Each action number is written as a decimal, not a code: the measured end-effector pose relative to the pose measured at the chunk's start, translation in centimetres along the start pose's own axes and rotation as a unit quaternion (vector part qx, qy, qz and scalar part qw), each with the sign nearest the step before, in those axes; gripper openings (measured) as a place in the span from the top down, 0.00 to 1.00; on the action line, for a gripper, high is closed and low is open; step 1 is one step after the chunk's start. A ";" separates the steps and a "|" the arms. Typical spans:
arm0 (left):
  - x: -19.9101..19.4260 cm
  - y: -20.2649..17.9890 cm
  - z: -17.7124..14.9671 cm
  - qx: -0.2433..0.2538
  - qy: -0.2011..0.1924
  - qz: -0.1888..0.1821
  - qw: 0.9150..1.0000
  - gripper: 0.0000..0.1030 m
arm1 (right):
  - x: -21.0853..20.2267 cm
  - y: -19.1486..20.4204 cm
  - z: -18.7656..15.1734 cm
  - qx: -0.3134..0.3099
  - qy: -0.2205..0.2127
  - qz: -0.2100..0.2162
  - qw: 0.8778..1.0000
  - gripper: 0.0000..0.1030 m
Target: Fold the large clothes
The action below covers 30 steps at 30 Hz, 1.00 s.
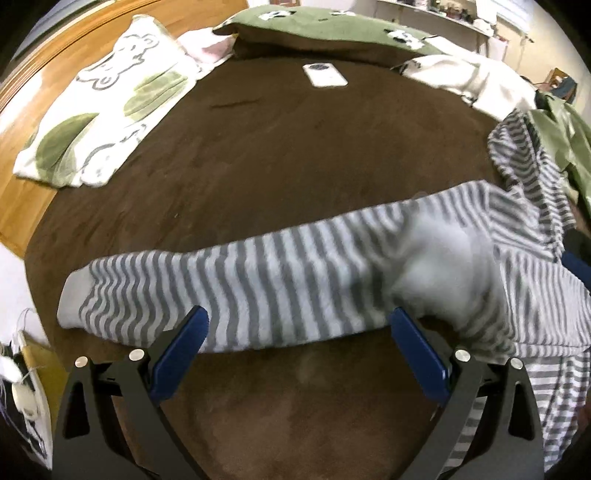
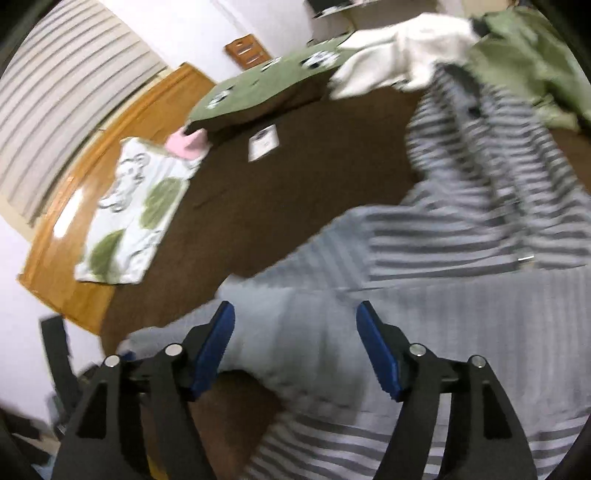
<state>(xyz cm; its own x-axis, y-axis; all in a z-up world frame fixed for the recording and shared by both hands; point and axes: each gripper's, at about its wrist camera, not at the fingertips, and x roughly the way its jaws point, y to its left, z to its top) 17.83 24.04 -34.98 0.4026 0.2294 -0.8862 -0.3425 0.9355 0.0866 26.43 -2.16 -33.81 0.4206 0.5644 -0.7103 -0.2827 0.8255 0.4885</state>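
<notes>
Folding is only beginning: the striped top (image 1: 295, 280) is lying unfolded, sleeve (image 1: 229, 288) stretched ahead of the wide-open, empty left gripper (image 1: 300, 325), body beneath the equally open, empty right gripper (image 2: 295, 317).

— What sort of place is this?

— A home, most likely a bedroom. A brown blanket (image 1: 280, 155) covers what looks like a bed, with a green pillow (image 1: 325, 33) printed with pandas at its far end.

— Anything else?

— A folded bear-print towel (image 1: 99, 103) lies on the wooden floor (image 1: 22, 192), a striped garment (image 1: 295, 273) is spread out, a phone (image 1: 325, 75) rests on the blanket, and shelves (image 1: 443, 18) line the wall.
</notes>
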 end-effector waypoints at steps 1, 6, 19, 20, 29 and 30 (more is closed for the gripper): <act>-0.1 -0.4 0.4 0.008 -0.003 -0.006 1.000 0.06 | -0.6 -0.9 0.1 0.001 -0.002 -0.014 1.000 0.31; 0.1 -2.6 2.0 0.035 -0.004 -0.047 0.998 0.06 | -4.6 -6.4 0.3 0.030 -0.020 -0.076 0.996 0.31; 5.2 -7.9 4.4 0.078 0.023 -0.096 0.992 0.06 | -11.6 -17.1 -4.2 0.139 -0.052 -0.155 0.977 0.29; 5.6 -7.9 4.3 0.077 0.029 -0.098 0.992 0.06 | -11.9 -17.6 -4.7 0.147 -0.053 -0.157 0.975 0.29; 7.7 -8.3 2.8 0.059 0.045 -0.124 0.990 0.13 | -12.8 -22.7 -9.0 0.250 -0.071 -0.142 0.955 0.40; 7.9 -8.5 2.7 0.059 0.050 -0.130 0.989 0.17 | -12.6 -23.3 -9.2 0.261 -0.075 -0.135 0.953 0.42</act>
<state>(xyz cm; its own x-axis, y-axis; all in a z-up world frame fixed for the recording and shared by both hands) 26.19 18.59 -41.54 0.3767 -0.0447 -0.9252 -0.1345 0.9856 -0.1024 19.74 -28.43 -40.89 0.5469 0.2933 -0.7841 0.3038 0.8032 0.5124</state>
